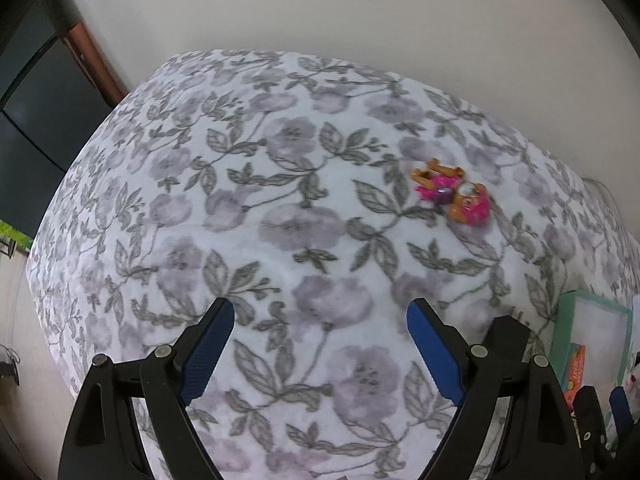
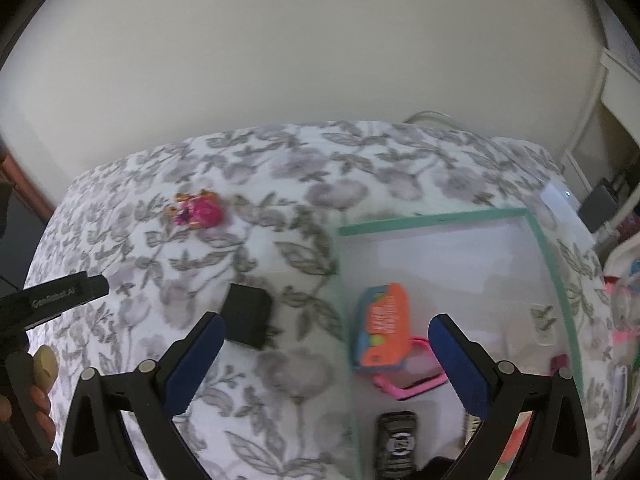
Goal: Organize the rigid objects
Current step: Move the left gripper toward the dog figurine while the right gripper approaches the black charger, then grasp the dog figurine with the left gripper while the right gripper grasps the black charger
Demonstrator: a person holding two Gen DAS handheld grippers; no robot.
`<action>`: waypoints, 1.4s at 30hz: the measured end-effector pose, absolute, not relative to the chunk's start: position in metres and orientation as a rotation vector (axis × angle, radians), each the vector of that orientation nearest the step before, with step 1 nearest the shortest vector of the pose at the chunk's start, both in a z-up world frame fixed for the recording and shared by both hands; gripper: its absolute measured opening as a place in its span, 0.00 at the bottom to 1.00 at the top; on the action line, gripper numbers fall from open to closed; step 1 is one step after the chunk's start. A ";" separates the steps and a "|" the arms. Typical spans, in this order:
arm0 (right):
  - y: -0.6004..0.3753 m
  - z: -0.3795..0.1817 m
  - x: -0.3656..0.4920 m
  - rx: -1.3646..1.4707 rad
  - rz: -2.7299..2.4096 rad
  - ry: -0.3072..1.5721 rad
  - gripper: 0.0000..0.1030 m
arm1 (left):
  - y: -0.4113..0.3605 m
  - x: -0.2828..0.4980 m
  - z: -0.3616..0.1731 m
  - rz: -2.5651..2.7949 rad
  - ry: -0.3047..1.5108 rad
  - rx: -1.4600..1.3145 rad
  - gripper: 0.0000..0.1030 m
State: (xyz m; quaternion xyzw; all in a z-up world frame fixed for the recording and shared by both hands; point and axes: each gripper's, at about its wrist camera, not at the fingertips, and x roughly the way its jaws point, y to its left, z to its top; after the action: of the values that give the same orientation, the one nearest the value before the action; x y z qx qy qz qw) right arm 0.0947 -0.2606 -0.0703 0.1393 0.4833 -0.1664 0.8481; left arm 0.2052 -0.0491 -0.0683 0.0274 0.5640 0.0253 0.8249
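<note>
On the flowered bedspread (image 1: 304,208) two loose things remain outside the tray (image 2: 554,264): a pink and orange toy (image 1: 452,194) lying well out on the cloth, and a small black block (image 2: 248,316) just beside the tray's left edge. Inside the tray lie an orange box (image 2: 382,328), a pink frame (image 2: 412,376) partly under it, and a black toy car (image 2: 396,444). Both the left gripper (image 1: 320,354) and the right gripper (image 2: 324,366) hang released over the bed with nothing between their blue pads. Judging from this, the step in hand is the reach for the next piece. For the left gripper that means travelling forward and rightward to the toy, lowering, straddling its body and closing; the black block sits nearest the right gripper.
</note>
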 end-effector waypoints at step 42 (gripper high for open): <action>-0.218 -0.156 0.153 0.318 -0.275 1.106 0.57 | -0.032 0.239 -0.127 0.013 1.284 0.043 0.86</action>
State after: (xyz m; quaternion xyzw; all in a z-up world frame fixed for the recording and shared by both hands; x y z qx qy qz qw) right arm 0.1528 -0.2183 -0.1561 0.1500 0.5214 -0.1298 0.8299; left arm 0.2385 -0.0321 -0.1266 0.0198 0.5989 0.0061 0.8005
